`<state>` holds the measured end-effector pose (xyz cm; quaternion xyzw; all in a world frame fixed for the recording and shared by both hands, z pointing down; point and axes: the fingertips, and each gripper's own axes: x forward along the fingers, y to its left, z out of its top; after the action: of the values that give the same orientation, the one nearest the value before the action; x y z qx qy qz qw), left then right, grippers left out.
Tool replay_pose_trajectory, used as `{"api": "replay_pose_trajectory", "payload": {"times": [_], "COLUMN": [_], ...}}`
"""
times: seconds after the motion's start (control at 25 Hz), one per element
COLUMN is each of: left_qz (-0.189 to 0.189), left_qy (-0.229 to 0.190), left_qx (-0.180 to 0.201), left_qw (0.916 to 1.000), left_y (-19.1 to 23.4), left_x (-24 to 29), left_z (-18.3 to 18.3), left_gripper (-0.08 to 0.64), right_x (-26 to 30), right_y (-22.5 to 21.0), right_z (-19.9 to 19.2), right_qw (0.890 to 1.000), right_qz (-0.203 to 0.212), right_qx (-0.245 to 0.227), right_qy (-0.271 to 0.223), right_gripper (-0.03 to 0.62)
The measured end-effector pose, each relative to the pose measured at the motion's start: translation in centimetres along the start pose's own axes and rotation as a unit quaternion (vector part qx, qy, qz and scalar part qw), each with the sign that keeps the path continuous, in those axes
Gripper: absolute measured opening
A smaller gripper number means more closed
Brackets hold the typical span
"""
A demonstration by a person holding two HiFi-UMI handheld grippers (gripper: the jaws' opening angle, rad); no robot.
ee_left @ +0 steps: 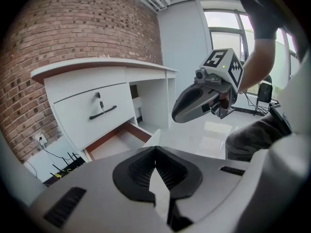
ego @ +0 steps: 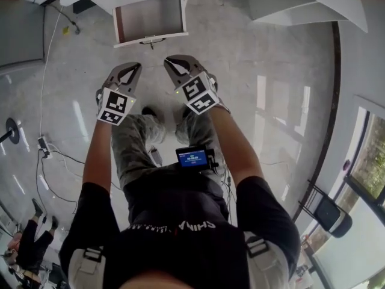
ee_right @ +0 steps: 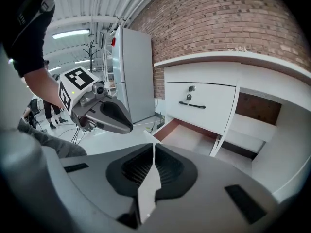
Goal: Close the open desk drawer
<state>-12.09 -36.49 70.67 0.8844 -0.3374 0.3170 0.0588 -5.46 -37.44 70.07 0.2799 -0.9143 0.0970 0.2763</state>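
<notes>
We hold the left gripper (ego: 133,67) and right gripper (ego: 171,61), jaws pressed together; the open drawer (ego: 149,20) sits at twelve o'clock.

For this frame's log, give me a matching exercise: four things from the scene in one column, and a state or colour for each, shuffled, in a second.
Column one:
1. lower drawer
2. upper drawer
3. left gripper
4. wall

Column two:
a. red brick
b. pulled out, nothing in it
c. shut, black handle on its front
d. jaws together, holding nothing

Pairs: 1-b, 2-c, 3-d, 4-a
</notes>
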Motion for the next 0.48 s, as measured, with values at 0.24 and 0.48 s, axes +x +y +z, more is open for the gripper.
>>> {"api": "replay_pose_trajectory", "payload": {"times": [0.24,0.48], "left_qz": [0.013,0.05], "left_qy": [-0.011,-0.031], "left_qx": [0.017,0.039], "left_qw": [0.9997,0.9975], "left_y": [1.8,3.8], "left_x": [7.4,12.7], "left_z": [-7.0,-12.4], "left_gripper": [0.011,0.011], "right_x": [7.4,13.4], "right_y": [-3.0,-5.2], "right_z": [-6.4,-12.3], "right_qw": [1.0,0.998], "right_qz": [-0.005,-0.016], "right_qx": [-0.024,-0.054], "right_qy": [-0.017,-0.031], "right_gripper": [0.017,0.017]}}
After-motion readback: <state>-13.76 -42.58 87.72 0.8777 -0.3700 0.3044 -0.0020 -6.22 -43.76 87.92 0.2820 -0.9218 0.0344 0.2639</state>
